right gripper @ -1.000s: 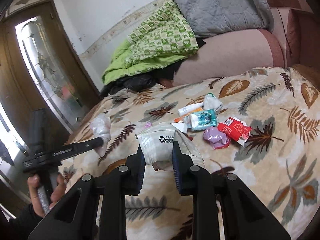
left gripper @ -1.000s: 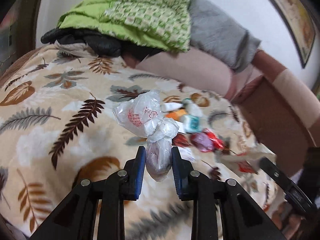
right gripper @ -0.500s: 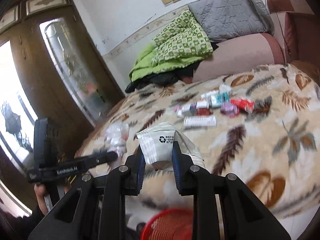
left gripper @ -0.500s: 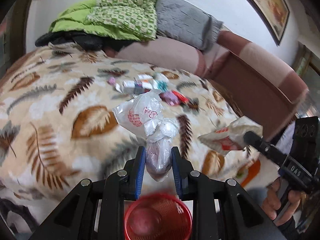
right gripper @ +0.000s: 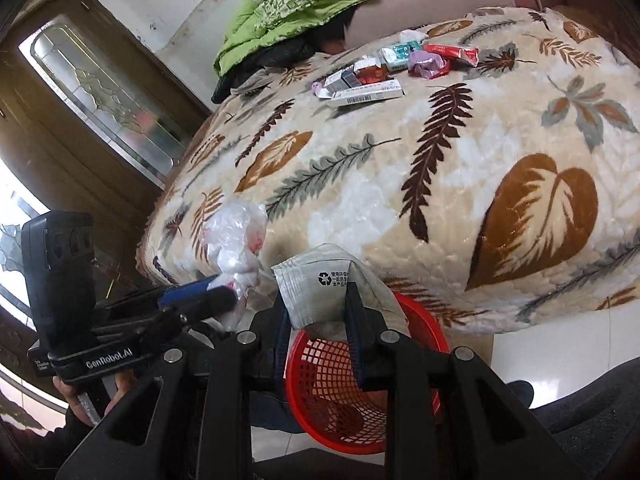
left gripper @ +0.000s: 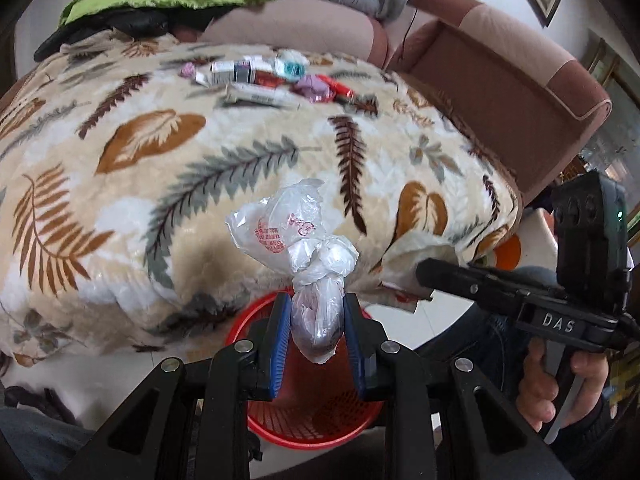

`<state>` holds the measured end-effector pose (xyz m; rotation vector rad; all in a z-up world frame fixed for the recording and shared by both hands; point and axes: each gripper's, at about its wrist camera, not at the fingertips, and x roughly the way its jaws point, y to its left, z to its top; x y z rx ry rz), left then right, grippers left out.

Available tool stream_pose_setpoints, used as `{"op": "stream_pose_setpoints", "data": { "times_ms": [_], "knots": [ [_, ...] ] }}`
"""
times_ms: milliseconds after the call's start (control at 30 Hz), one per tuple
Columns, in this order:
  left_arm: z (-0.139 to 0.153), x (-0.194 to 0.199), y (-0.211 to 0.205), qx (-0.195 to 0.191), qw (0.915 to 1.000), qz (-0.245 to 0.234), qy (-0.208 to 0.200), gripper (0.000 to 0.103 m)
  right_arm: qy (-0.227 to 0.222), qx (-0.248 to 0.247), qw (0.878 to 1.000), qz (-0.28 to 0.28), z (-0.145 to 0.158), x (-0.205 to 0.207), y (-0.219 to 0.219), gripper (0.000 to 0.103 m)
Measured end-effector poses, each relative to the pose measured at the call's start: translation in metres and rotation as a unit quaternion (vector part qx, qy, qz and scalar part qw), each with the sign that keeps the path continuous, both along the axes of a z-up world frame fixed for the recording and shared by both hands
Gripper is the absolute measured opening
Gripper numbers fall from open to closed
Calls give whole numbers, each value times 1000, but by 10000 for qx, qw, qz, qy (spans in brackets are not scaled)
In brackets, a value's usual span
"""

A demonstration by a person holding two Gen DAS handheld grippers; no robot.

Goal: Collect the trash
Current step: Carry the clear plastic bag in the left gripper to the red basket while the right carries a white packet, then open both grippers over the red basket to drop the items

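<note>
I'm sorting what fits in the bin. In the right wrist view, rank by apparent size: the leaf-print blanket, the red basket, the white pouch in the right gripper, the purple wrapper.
1. leaf-print blanket
2. red basket
3. white pouch, though it is near the camera, so it looks bigger
4. purple wrapper, far off, so it looks smaller

Lying over the sofa (left gripper: 500, 76): a cream plush blanket with brown and grey leaf print (left gripper: 224, 160) (right gripper: 460, 168). Lying on its far part, close together: small white cartons (left gripper: 240, 74) (right gripper: 360, 86), a teal packet (left gripper: 294, 66) (right gripper: 404, 50), a purple crumpled wrapper (left gripper: 312, 86) (right gripper: 426, 62), a red wrapper (left gripper: 340, 88) (right gripper: 452, 52). Standing on the pale tiled floor (right gripper: 532, 348), just beside the blanket's hanging edge: a red plastic mesh basket (left gripper: 312, 420) (right gripper: 340, 392).
</note>
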<state>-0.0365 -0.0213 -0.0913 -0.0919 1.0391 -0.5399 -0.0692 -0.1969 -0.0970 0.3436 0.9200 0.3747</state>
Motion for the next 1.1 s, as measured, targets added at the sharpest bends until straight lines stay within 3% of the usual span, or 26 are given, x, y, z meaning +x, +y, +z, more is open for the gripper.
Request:
{"op": "stream_pose_setpoints", "data": {
  "times_ms": [233,467,567,600,633,667,900,1000,1100],
  "knots": [
    [-28,-4,-7,281,9981,-76,544,27,388,-10,9992,62,-14,2,0,26],
    [-39,-4,-12,426,9961,-162,757,28,487,-70,9988,26,-18,3,-1,27],
    [-41,-3,-13,457,9954,-177,825,35,519,-1,9987,-18,-19,4,-2,41],
    [-41,-2,-13,485,9953,-158,829,44,502,-12,9987,-56,-18,3,-3,45],
    [-42,-2,-13,497,9953,-136,821,55,476,-1,9988,-88,-16,3,-4,49],
    [-41,-2,-12,488,9956,-104,796,59,437,65,9990,-100,-15,2,-6,50],
    [-27,0,-2,434,9980,163,429,61,2,360,9993,-142,1,-5,-11,50],
    [-15,0,3,420,9985,350,94,75,-316,386,9985,-209,13,-10,-12,53],
    [-1,-2,8,365,9977,503,-254,79,-716,260,9965,-341,26,-16,-12,69]
  ]
}}
